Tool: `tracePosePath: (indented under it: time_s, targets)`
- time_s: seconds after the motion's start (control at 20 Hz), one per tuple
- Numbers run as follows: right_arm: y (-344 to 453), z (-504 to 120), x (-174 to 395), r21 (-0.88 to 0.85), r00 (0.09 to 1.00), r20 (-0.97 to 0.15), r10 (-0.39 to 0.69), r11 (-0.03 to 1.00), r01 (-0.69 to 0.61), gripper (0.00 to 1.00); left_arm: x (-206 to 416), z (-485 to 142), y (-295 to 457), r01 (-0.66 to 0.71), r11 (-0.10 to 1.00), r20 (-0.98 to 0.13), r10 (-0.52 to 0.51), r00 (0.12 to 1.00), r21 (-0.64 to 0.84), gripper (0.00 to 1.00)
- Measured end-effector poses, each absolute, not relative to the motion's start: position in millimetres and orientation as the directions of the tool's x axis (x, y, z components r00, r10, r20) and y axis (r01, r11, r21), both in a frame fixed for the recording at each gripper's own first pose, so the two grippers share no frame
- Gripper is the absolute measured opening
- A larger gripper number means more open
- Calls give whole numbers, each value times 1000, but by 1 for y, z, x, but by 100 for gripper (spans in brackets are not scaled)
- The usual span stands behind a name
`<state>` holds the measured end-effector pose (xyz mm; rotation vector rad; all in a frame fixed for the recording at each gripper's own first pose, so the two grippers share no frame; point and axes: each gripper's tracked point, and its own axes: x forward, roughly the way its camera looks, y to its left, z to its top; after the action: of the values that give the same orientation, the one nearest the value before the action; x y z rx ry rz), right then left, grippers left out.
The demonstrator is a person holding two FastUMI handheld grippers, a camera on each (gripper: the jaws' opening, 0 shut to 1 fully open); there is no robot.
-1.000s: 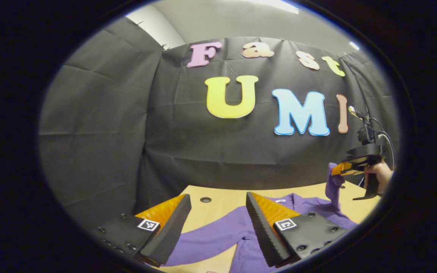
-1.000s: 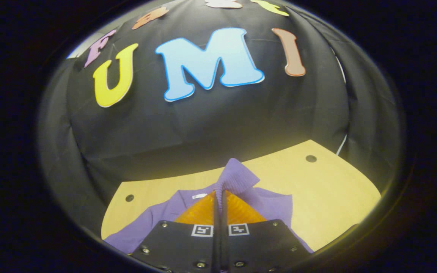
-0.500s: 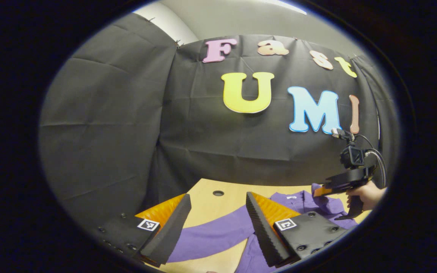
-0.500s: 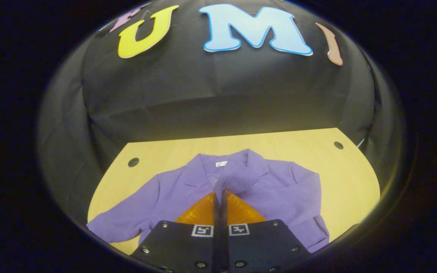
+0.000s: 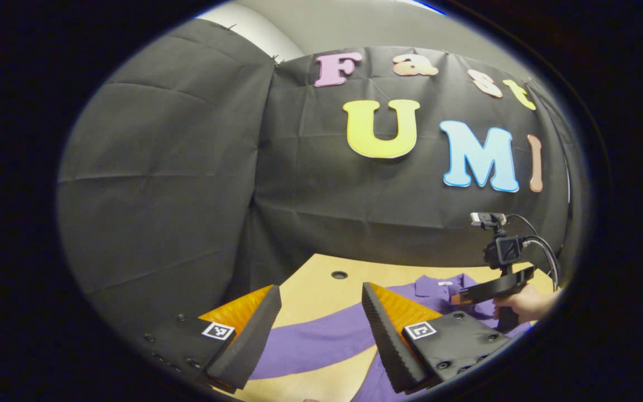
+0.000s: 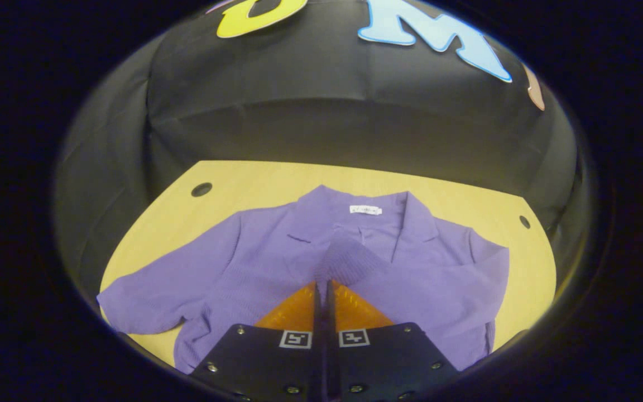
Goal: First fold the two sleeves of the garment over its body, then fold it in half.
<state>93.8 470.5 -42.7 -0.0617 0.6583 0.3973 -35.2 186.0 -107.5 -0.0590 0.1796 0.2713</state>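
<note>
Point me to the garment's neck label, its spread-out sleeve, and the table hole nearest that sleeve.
neck label (image 6: 365, 210), right gripper view: middle of the white tag inside the collar.
spread-out sleeve (image 6: 154, 298), right gripper view: mid-cloth, near the cuff.
table hole (image 6: 201, 189), right gripper view: its dark centre.

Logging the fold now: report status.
Right gripper shut on right sleeve cuff, over shirt body. Left gripper open above flat left sleeve.

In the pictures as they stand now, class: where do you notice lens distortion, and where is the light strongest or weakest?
Left gripper view: the fisheye bows the table edge, and the light fades towards the rim. Right gripper view: the purple garment is brightly lit and sharp, its far table edge curves, and the right gripper looms large.
</note>
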Motion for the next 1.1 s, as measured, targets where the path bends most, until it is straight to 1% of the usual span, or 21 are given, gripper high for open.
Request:
tracePosePath:
  time_s: [0.05,0.15,0.3,0.45,0.65,0.7,0.75,0.8,0.85,0.9,0.95,1.0,1.05,1.1]
  targets:
    - [475,-47,93,71,711,-611,347,919,-388,3,-36,-110,186,-276,961,-190,266,945,-31,92]
    - [480,-55,93,68,697,-623,356,912,-405,7,-38,-113,187,-285,958,-197,276,941,-23,92]
    - [486,-63,91,82,675,-637,372,904,-420,10,-37,-113,189,-299,954,-197,290,936,-15,92]
    - [489,-63,89,110,658,-640,397,895,-433,15,-35,-115,188,-309,951,-199,300,933,-17,92]
    - [493,-50,87,114,668,-607,430,880,-462,34,-35,-117,186,-313,949,-202,302,932,-24,92]
    - [491,-49,86,107,674,-601,430,879,-465,43,-34,-118,185,-314,949,-203,302,931,-26,92]
    - [492,-45,85,105,676,-593,437,875,-474,48,-33,-119,185,-314,949,-203,302,932,-29,92]
    - [491,-42,83,101,679,-587,441,872,-479,56,-32,-119,184,-312,949,-205,300,932,-32,92]
    - [489,-38,83,93,684,-582,440,872,-481,58,-32,-120,185,-312,950,-205,299,932,-34,92]
    - [489,-33,80,86,693,-570,442,871,-484,65,-32,-121,185,-313,949,-205,299,932,-35,92]
    - [487,-26,79,76,706,-555,441,871,-485,72,-32,-122,185,-314,949,-206,300,931,-36,92]
    - [483,-18,79,62,722,-537,436,874,-481,89,-33,-122,185,-316,948,-208,301,931,-39,95]
    - [481,-10,77,53,737,-517,435,876,-479,92,-34,-124,185,-321,946,-212,305,928,-42,92]
    - [478,-2,74,45,751,-499,433,878,-476,94,-36,-128,186,-325,945,-216,308,927,-48,92]
